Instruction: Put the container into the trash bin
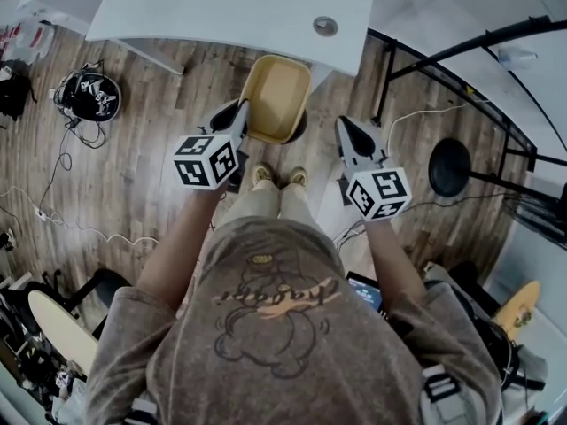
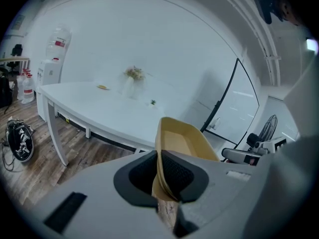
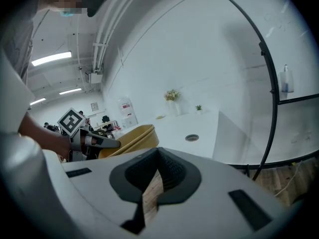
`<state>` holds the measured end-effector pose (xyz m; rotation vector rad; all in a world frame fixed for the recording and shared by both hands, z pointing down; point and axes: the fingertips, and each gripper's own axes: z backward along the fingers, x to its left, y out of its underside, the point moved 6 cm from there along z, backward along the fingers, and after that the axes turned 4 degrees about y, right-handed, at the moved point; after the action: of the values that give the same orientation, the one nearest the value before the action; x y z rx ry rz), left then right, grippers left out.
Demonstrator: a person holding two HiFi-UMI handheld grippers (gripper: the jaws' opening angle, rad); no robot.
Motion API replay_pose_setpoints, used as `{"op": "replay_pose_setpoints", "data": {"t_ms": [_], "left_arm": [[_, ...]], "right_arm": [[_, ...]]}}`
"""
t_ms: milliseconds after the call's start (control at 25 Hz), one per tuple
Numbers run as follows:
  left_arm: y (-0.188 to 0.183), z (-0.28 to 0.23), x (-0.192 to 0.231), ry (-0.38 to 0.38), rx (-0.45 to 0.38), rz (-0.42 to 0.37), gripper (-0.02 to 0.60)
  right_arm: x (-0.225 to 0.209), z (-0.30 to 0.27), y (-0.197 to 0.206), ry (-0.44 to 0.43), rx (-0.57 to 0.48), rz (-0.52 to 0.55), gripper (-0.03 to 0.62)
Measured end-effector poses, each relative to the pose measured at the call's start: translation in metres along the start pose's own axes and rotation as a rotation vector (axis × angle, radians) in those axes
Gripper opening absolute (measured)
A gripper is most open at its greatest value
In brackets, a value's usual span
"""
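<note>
Writing was scarce: the word printed across the person's shirt was too blurred to read. The red label on the water bottle by the far wall was too small. The cubes on both grippers carried only black-and-white square patterns.

The left gripper had its jaws clenched on the rim of the yellow container, the thin wall pinched between the dark ribbed pads. In the head view, the container hung in the air just off the curved edge of the white bench. It was above the wooden floor and ahead of the person's shoes. A dark round shape showed under its right edge; what it was could not be told.

The right gripper was beside the container and apart from it. Its jaws were pressed together at the tips and held nothing, with only floor showing through the slit behind them.
</note>
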<state>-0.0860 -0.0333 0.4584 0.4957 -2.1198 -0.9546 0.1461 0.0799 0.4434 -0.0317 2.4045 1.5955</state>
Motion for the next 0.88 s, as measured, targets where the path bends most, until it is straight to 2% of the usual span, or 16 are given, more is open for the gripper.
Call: {"op": "replay_pose_setpoints", "data": {"t_ms": [480,880], "left_arm": [[0.068,-0.076,0.045,0.0,0.105,0.019,0.021],[0.138,-0.111,0.094,-0.024,0.138,0.061,0.021]], "right_arm": [[-0.053,-0.044,0.076,0.012,0.083,-0.027,0.002],[-0.065,-0.084,0.154,-0.004,0.13,-0.016,0.002]]}}
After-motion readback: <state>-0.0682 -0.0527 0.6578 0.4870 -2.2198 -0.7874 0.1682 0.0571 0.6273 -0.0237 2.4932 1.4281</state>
